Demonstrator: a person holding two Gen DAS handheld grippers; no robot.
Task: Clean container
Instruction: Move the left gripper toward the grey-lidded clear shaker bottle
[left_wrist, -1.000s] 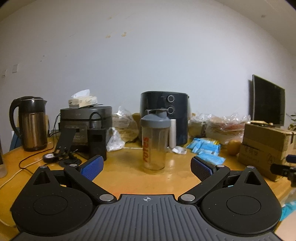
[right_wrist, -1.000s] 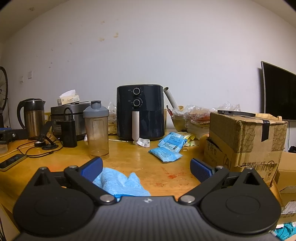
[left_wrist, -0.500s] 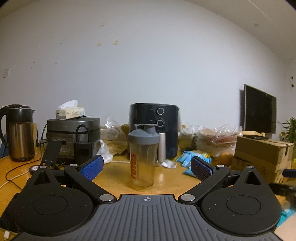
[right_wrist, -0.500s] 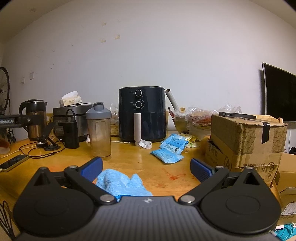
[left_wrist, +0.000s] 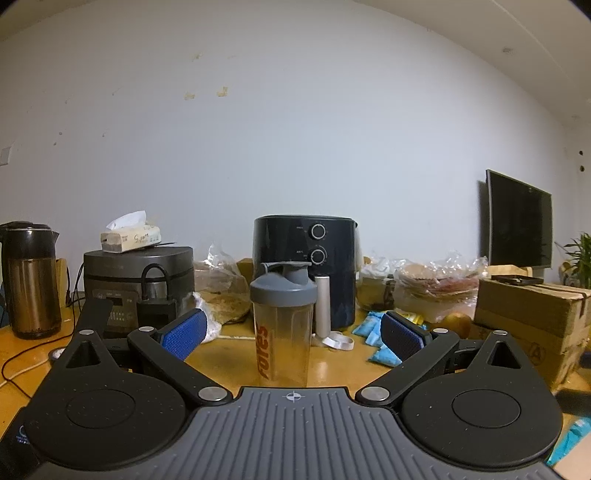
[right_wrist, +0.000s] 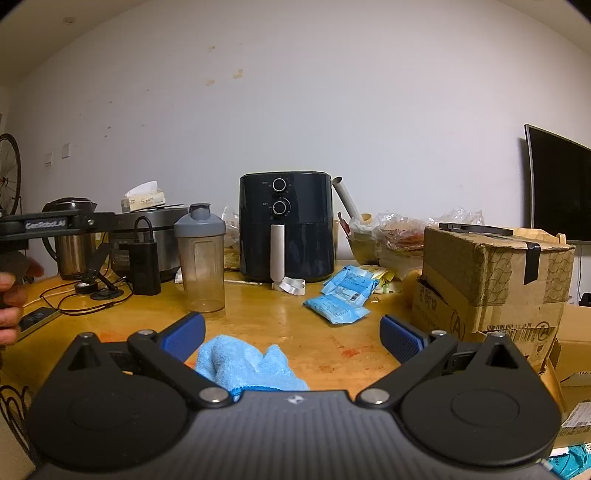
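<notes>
The left gripper (left_wrist: 293, 332) is being held w/ its jaws spread wide, nothing being gripped. The shaker bottle (left_wrist: 282, 325) is being framed right between its blue pads (left_wrist: 184, 332), standing upright on the wooden table (left_wrist: 340, 365) just ahead of the tool; no pad is touching it. The grey lid is being kept on the bottle, and orange letters are being shown on its clear wall. Directly behind the bottle, the black air fryer (left_wrist: 306, 266) is being seen; further to the tool's left, a rice cooker (left_wrist: 136, 277) w/ a tissue box on top.

The right gripper (right_wrist: 291, 338) is also being held wide open, w/ nothing gripped. A blue cloth (right_wrist: 247, 365) is lying just under and in front of it, nearer its left finger; if it is touching that finger can't be told. From this tool the bottle (right_wrist: 201, 258) is being seen ahead and to the left, well apart. Blue packets (right_wrist: 341, 295) are lying ahead in the middle, a cardboard box (right_wrist: 491, 284) to the right. At the far left edge a hand (right_wrist: 11, 295) is being seen on the other tool's handle
</notes>
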